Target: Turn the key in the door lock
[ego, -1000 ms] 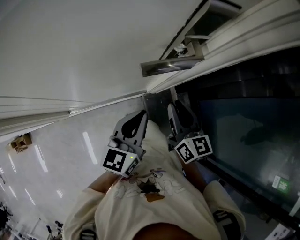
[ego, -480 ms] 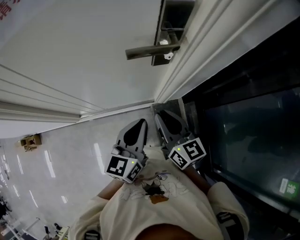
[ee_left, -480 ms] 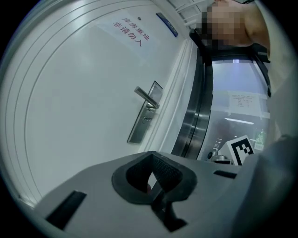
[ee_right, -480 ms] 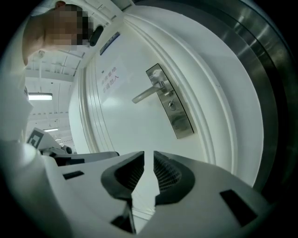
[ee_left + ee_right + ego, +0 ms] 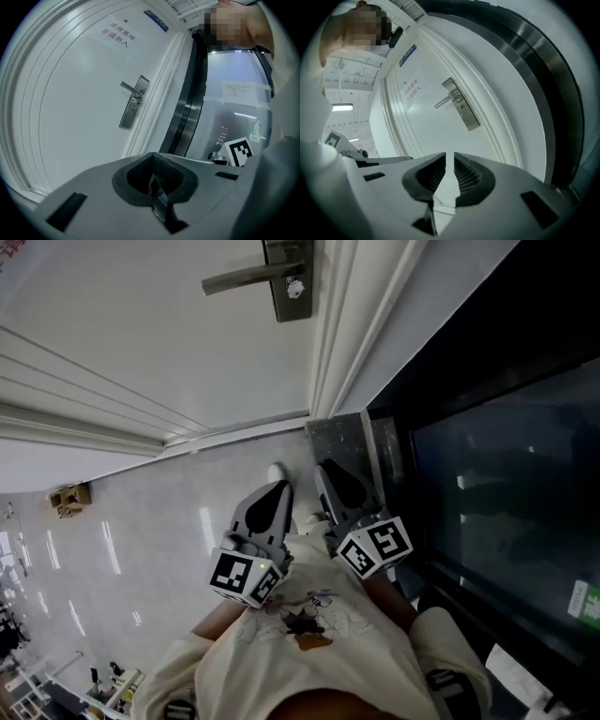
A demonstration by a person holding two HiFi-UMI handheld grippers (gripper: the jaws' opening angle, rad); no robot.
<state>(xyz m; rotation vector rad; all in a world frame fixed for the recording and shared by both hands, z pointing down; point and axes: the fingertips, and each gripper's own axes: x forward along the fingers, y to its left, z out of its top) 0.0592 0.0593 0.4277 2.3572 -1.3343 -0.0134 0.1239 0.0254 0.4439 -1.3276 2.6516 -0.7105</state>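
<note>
The key [image 5: 295, 287] shows only as a small pale knob sticking out of the steel lock plate [image 5: 287, 277], just below the lever handle [image 5: 239, 280]. It is too small to tell which way its flat head is turned. The plate stands upright on the white door [image 5: 187, 343], close to the door frame [image 5: 337, 334], and the lever runs sideways from it, away from the frame.

Both tools are well apart from the lock, held low and close to the person's body over the pale floor [image 5: 141, 521]. The key lies ahead of them and higher.

- **Left hand-held gripper [image 5: 279, 486]:** its jaws are pressed together with nothing seen between them. In the head view its tip sits almost straight below the lock plate.
- **Right hand-held gripper [image 5: 324, 467]:** it sits a little toward the frame and the dark glass panel [image 5: 497, 474]. Its jaws are closing, with a narrow gap left between the ribbed pads and only the door showing through it.

Neither looks clearly nearer. Since the key stands out from the door face, the coming move probably calls for a level approach along that axis. The jaws would need to be spread enough to take the key's head.
</note>
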